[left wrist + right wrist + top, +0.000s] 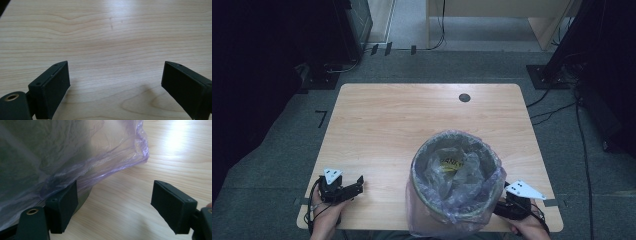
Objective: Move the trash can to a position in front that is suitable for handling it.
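Bin (455, 180) with a thin purple bag (438, 220) lining it stands on the near right part of the worktop (402, 120), close to the front edge. Right claw (507, 205) sits just beside the bin's right side, low near the worktop; in the right gripper view its jaws stand wide with nothing pinched between them, one jaw right against the hanging bag (75, 157) and the bin's dark base, the other well out over bare wood. Bag plastic drapes over the rim and down the outside, ending just above the worktop. Inside the bin the bag is crumpled around something yellow (451, 162). Left claw (354, 184) rests at the near left corner of the worktop, well apart from the bin; its jaws are wide too, with bare wood (110, 50) between them
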A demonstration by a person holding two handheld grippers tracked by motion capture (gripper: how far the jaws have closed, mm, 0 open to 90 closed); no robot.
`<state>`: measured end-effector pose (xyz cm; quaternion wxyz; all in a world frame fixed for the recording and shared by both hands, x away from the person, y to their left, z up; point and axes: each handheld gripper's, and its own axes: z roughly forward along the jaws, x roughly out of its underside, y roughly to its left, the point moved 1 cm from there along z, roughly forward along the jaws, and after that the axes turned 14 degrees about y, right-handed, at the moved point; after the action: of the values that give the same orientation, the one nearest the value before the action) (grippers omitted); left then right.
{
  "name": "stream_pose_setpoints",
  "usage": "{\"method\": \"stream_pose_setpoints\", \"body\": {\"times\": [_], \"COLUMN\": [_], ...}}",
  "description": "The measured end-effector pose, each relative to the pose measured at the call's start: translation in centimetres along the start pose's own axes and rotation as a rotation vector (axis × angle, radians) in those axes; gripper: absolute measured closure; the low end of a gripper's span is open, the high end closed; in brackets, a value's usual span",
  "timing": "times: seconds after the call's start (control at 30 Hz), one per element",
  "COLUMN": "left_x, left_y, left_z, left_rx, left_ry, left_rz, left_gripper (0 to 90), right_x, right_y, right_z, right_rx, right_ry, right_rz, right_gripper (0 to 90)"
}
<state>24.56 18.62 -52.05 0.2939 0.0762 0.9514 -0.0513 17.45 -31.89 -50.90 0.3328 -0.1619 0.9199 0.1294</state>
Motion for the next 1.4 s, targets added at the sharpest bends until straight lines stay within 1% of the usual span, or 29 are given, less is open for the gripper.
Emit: {"method": "stream_pose_setpoints", "body": {"times": [0.13, 0.23, 0.37, 0.4, 0.43, 0.47, 0.5, 0.53, 0.57, 0.6, 0.73, 0.8, 0.83, 0.87, 1.0, 1.23, 1.4], "left_x": [0.0, 0.0, -0.1, -0.1, -0.1, -0.1, -0.2, -0.2, -0.2, -0.2, -0.3, -0.4, -0.5, -0.6, -0.8, -1.6, -2.2], "left_y": [-0.8, -1.4, -2.8, -3.2, -3.6, -4.0, -4.9, -4.9, -5.6, -5.6, -7.0, -7.5, -7.7, -7.7, -7.6, -7.8, -7.8], "left_z": [0.0, 0.0, -0.3, -0.4, -0.6, -0.7, -0.9, -0.9, -1.2, -1.2, -1.6, -1.7, -1.7, -1.7, -1.5, -1.0, -0.3], "left_rx": [0.024, 0.057, 0.095, 0.112, 0.135, 0.166, 0.209, 0.209, 0.233, 0.233, 0.29, 0.306, 0.295, 0.281, 0.287, 0.27, 0.284], "left_ry": [0.002, 0.004, -0.009, -0.014, -0.019, -0.028, -0.038, -0.038, -0.049, -0.049, -0.066, -0.071, -0.071, -0.071, -0.068, -0.069, -0.068], "left_rz": [0.022, 0.021, 0.056, 0.062, 0.07, 0.081, 0.105, 0.105, 0.126, 0.126, 0.163, 0.177, 0.177, 0.174, 0.16, 0.136, 0.111], "left_gripper": [7.6, 7.7, 7.6, 7.7, 7.7, 7.7, 7.7, 7.7, 7.7, 7.7, 7.7, 7.7, 7.9, 10.1, 10.1, 11.1, 11.6], "right_x": [-0.7, -1.6, -2.2, -2.3, -2.7, -2.7, -3.1, -3.1, -3.6, -3.7, -4.4, -4.6, -4.8, -4.9, -5.1, -5.4, -6.0], "right_y": [1.8, 2.9, 3.4, 3.5, 3.6, 3.6, 3.8, 3.8, 3.9, 4.0, 4.3, 4.6, 4.8, 5.1, 5.1, 5.0, 4.6], "right_z": [0.9, 1.9, 2.5, 2.6, 2.8, 2.8, 3.0, 3.0, 3.2, 3.3, 3.6, 3.8, 3.8, 4.0, 4.1, 4.3, 4.7], "right_rx": [-0.022, -0.051, -0.049, -0.046, -0.047, -0.047, -0.048, -0.048, -0.047, -0.046, -0.055, -0.056, -0.058, -0.043, -0.043, -0.042, -0.034], "right_ry": [-0.01, -0.009, -0.013, -0.014, -0.022, -0.022, -0.029, -0.029, -0.038, -0.043, -0.052, -0.055, -0.058, -0.066, -0.063, -0.063, -0.064], "right_rz": [-0.001, 0.009, 0.002, 0.004, 0.014, 0.014, 0.027, 0.027, 0.037, 0.04, 0.056, 0.049, 0.046, 0.048, 0.055, 0.065, 0.078], "right_gripper": [18.8, 17.5, 17.2, 17.2, 17.2, 17.2, 17.2, 17.2, 17.2, 17.2, 17.2, 17.2, 17.4, 18.8, 18.8, 20.0, 20.8]}}
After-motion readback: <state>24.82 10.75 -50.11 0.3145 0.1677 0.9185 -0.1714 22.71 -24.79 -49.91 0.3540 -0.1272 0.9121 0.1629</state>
